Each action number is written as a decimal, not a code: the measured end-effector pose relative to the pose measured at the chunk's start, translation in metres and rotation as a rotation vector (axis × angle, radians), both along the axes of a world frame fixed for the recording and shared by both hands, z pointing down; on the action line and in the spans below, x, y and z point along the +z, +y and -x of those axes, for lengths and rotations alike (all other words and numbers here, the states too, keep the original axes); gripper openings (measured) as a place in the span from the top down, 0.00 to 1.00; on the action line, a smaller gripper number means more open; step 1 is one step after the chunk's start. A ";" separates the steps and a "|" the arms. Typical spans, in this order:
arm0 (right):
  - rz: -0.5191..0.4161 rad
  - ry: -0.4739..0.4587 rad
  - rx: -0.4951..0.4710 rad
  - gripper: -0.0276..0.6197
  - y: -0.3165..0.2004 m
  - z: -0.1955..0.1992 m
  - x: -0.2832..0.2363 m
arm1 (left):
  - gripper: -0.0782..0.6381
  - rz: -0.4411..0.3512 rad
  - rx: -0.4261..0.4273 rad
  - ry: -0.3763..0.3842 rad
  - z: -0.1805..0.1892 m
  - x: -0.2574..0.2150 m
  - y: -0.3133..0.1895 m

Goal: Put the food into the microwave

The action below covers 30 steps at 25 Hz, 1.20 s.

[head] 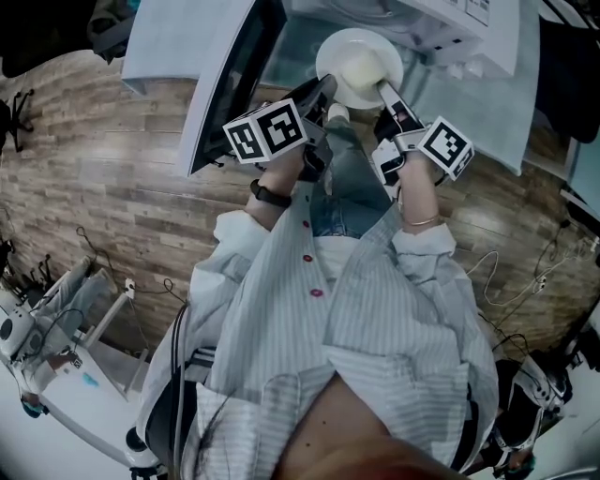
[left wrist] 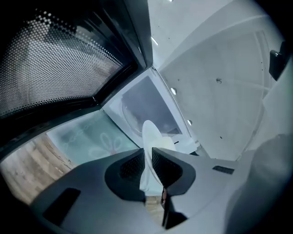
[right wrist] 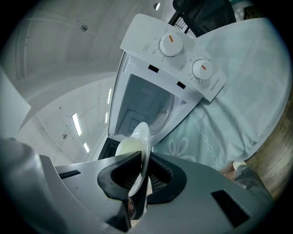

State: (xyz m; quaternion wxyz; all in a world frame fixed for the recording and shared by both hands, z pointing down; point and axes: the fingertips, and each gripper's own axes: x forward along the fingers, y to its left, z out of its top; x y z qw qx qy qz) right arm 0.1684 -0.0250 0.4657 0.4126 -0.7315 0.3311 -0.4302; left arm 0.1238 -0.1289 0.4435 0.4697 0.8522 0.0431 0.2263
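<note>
A white plate (head: 359, 66) with pale cream food (head: 367, 66) is held level between both grippers, in front of the open microwave (head: 441, 23). My left gripper (head: 328, 90) is shut on the plate's left rim, and my right gripper (head: 386, 92) is shut on its right rim. In the left gripper view the plate (left wrist: 151, 137) runs edge-on between the jaws of the left gripper (left wrist: 149, 167), with the microwave cavity (left wrist: 146, 103) just beyond. In the right gripper view the plate (right wrist: 143, 137) and food (right wrist: 127, 147) sit in the right gripper (right wrist: 143, 176), facing the cavity (right wrist: 146, 103).
The microwave door (head: 225, 84) with its dark mesh window (left wrist: 55, 59) stands swung open on the left. Two orange-marked knobs (right wrist: 170, 44) (right wrist: 202, 69) sit on the control panel. A pale green flowered tablecloth (right wrist: 238, 91) covers the table under the microwave. Wooden floor (head: 112, 187) lies below.
</note>
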 end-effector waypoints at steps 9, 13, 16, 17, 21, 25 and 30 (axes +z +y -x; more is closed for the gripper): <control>0.007 0.014 -0.007 0.88 -0.004 -0.037 0.017 | 0.83 0.002 0.016 -0.047 -0.039 0.023 0.000; 0.036 0.029 0.000 0.88 -0.005 -0.053 0.026 | 0.83 -0.009 0.013 -0.062 -0.056 0.032 -0.002; 0.058 0.044 0.006 0.88 -0.008 -0.064 0.029 | 0.82 -0.010 0.007 -0.067 -0.067 0.037 -0.005; 0.068 0.052 0.005 0.88 -0.010 -0.067 0.031 | 0.82 -0.011 0.003 -0.070 -0.070 0.039 -0.007; 0.092 0.065 0.000 0.86 -0.018 -0.083 0.040 | 0.82 -0.031 -0.015 -0.080 -0.086 0.047 -0.016; 0.120 0.087 -0.007 0.85 -0.023 -0.095 0.046 | 0.82 -0.047 -0.021 -0.090 -0.099 0.053 -0.022; 0.144 0.098 -0.001 0.85 -0.030 -0.106 0.051 | 0.81 -0.066 -0.017 -0.098 -0.110 0.062 -0.028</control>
